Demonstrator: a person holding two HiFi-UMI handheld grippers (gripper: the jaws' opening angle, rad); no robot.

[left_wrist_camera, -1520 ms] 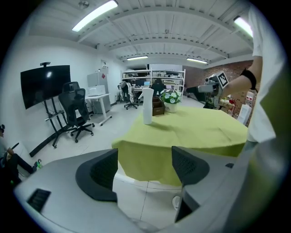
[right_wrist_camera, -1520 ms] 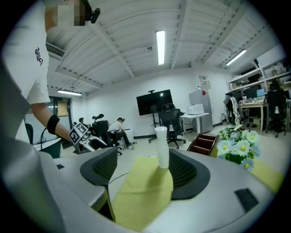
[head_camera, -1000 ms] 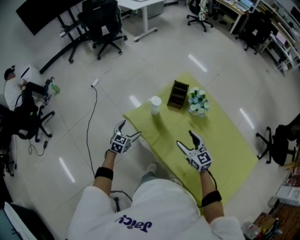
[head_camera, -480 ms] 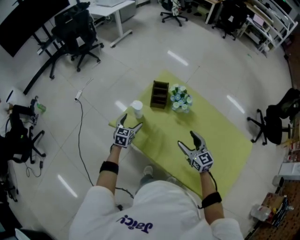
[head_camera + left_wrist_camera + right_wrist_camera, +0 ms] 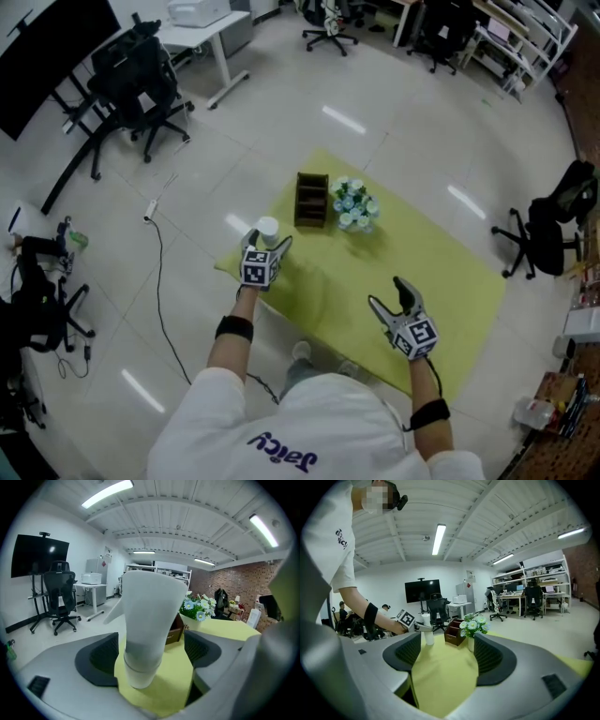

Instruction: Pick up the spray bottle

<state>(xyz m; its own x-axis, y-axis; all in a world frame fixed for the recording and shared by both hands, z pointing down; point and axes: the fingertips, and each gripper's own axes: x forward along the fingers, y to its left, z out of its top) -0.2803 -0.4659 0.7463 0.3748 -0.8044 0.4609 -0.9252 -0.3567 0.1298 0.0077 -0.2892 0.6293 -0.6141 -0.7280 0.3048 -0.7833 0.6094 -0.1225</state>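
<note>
The left gripper (image 5: pixel 269 246) is right on the spray bottle (image 5: pixel 150 620) now. The white bottle stands upright near the left corner of the table (image 5: pixel 450 281), on the yellow-green cloth, and its narrow lower part sits between the jaws. The jaws have just been closing a little, but they stand wide, with a gap showing between the bottle and the pads (image 5: pixel 101 658) on both sides. Nothing is gripped yet.

To do this well, I'd say close slowly and squarely on that narrow waist. The flared head above should then stop the bottle slipping down through the grip. The bottle sits a touch nearer the left pad, so centring it first would keep that pad from nudging it over. It looks light and tall, likely to tip if shoved. Lift straight up once the pads bite.

The right gripper (image 5: pixel 387 292) hovers over the near side of the table, well apart from the bottle. Its jaws are spread and hold nothing, with only cloth between them.

Around it, a brown box (image 5: pixel 311 200) and a bunch of flowers (image 5: pixel 353 204) stand further along the table, clear of the bottle. Nothing blocks the grip. The table edge is close on the bottle's left, so a sideways knock could send it to the floor.
</note>
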